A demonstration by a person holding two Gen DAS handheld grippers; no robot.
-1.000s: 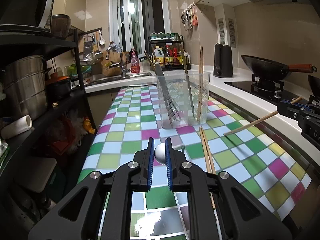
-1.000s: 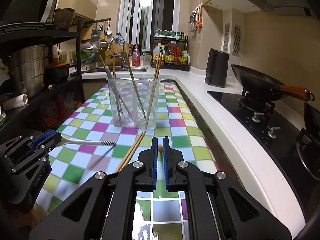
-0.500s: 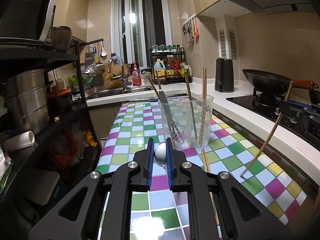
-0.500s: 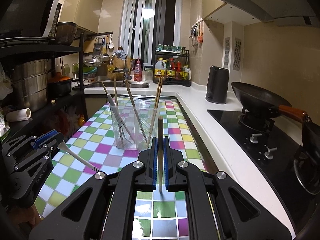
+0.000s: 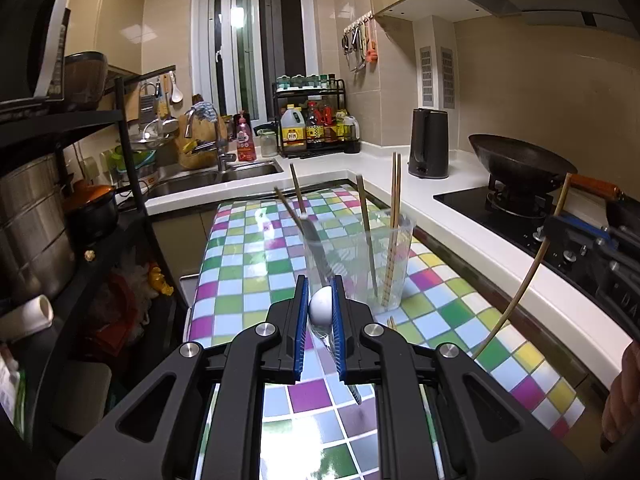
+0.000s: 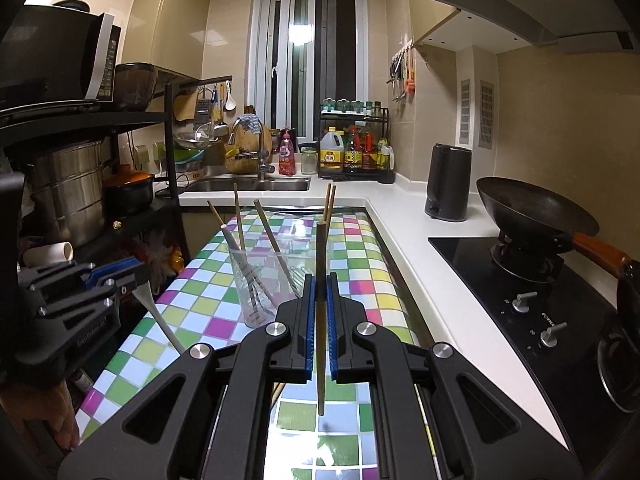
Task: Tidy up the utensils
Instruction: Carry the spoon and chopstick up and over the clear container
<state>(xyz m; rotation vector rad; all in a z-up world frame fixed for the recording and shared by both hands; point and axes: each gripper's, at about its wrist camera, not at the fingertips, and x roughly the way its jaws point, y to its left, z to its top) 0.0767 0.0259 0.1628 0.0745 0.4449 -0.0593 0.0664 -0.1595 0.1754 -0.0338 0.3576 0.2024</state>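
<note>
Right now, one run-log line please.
left gripper: shut on white-handled utensil | right gripper: shut on chopstick | clear cup: holds utensils

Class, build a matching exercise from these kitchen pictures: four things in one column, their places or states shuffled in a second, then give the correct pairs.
Things:
1. white-handled utensil
2. single chopstick
3. clear cup
4. wok

Places or states:
A. stands on the checkered cloth, holding utensils
B. sits on the stove burner
C. clamped in the left gripper
D. clamped nearly upright in the right gripper

Pairs: 1-C, 2-D, 3-A, 4-B
</note>
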